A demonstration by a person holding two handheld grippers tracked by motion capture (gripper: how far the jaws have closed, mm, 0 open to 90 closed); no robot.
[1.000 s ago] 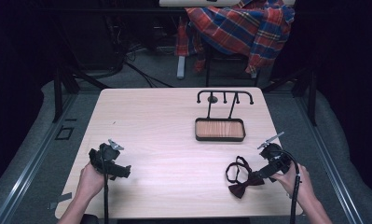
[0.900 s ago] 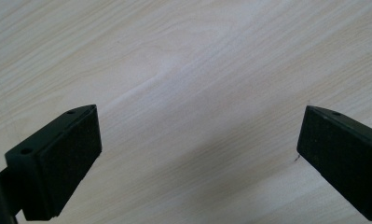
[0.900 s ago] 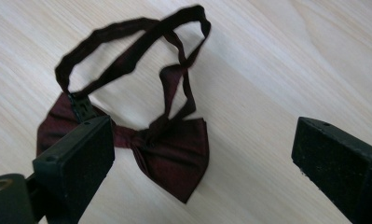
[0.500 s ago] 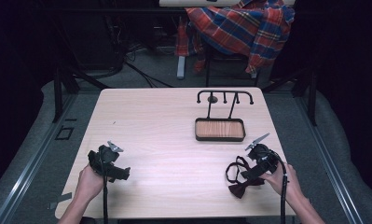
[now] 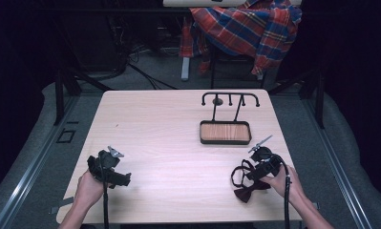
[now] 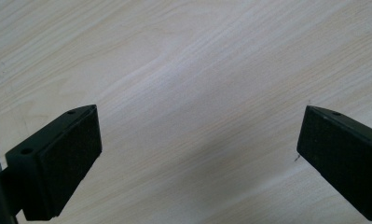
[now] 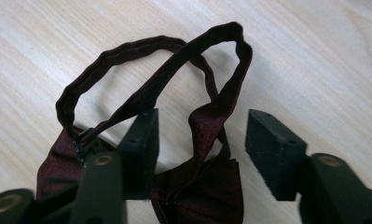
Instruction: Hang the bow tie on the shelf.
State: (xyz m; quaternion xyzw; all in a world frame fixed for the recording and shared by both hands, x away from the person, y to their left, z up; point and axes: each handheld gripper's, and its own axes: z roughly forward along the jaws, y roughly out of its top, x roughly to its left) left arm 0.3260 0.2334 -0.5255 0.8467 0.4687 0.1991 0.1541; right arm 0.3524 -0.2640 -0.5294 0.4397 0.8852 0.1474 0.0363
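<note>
A dark maroon bow tie (image 5: 248, 192) lies near the table's front right corner, its strap looped up toward the left. My right gripper (image 5: 249, 176) is down over it, held by a hand. In the right gripper view the jaws have just been closing and now stand half closed around one upright fold of the strap (image 7: 207, 123). The bow tie's body (image 7: 197, 196) lies below them, and a gap still shows beside the right pad (image 7: 267, 149). My left gripper (image 5: 126, 180) rests at the front left in the other hand. Its jaws (image 6: 197, 154) are wide apart over bare wood.
A black stand with a row of hooks (image 5: 230, 97) and a wooden tray base (image 5: 225, 132) sits right of the table's middle (image 5: 169, 124). Behind the table, a red plaid cloth (image 5: 245, 28) hangs over a chair. Dark floor and cables surround the table.
The right gripper has moved left and slightly down onto the bow tie, and its jaws have narrowed around the strap. The left gripper has stayed where it was.
</note>
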